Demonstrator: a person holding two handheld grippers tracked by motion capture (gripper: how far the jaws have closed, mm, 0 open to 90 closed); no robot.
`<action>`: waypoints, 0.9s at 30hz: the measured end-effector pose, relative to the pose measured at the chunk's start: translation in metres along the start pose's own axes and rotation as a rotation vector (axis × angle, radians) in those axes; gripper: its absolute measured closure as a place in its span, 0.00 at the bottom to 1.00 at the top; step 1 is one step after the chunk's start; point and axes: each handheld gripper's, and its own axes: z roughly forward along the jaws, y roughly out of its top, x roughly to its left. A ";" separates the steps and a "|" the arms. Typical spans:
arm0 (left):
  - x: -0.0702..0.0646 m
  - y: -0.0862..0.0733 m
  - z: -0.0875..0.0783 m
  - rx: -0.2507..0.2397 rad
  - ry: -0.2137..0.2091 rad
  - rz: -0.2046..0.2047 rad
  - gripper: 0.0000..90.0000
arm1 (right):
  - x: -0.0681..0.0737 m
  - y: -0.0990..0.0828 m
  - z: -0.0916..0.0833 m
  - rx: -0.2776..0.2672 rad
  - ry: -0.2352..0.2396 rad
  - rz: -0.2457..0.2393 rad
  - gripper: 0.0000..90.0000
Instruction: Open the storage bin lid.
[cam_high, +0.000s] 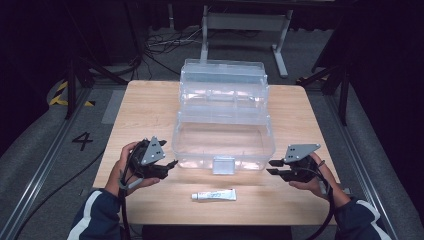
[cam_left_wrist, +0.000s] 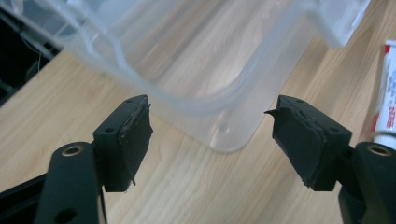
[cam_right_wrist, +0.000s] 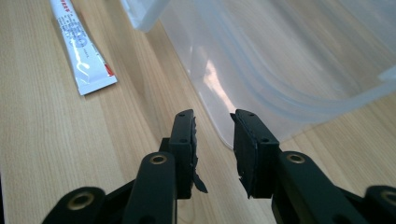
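The left gripper (cam_high: 171, 163) stands with its jaws wide apart and nothing between them, just off the near left corner of the clear plastic storage box (cam_high: 223, 142). The right gripper (cam_high: 270, 167) shows a narrow gap, also holding nothing, just beside the box's near right corner. There are two grippers, each with two black jaws faced with flat, rough-edged pads and topped by a grey three-cornered plate. One box sits mid-table: translucent, smooth, with rounded corners, its lid tipped open behind it and a square latch tab (cam_high: 223, 165) at its front. One white tube (cam_high: 214, 195), flat-crimped at one end and printed with blue and red marks, lies on the pale wood-grain table (cam_high: 145, 110) near the front edge, between the two grippers.
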 end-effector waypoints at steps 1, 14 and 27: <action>0.001 -0.006 -0.001 0.011 0.004 -0.011 0.31 | 0.000 0.000 0.000 0.000 0.000 0.000 0.77; 0.011 -0.069 0.027 0.166 -0.017 -0.083 0.26 | 0.027 0.024 0.039 0.115 0.098 -0.101 0.58; 0.013 -0.090 0.035 0.151 -0.104 -0.202 0.22 | 0.055 0.059 0.075 0.166 0.187 -0.214 0.54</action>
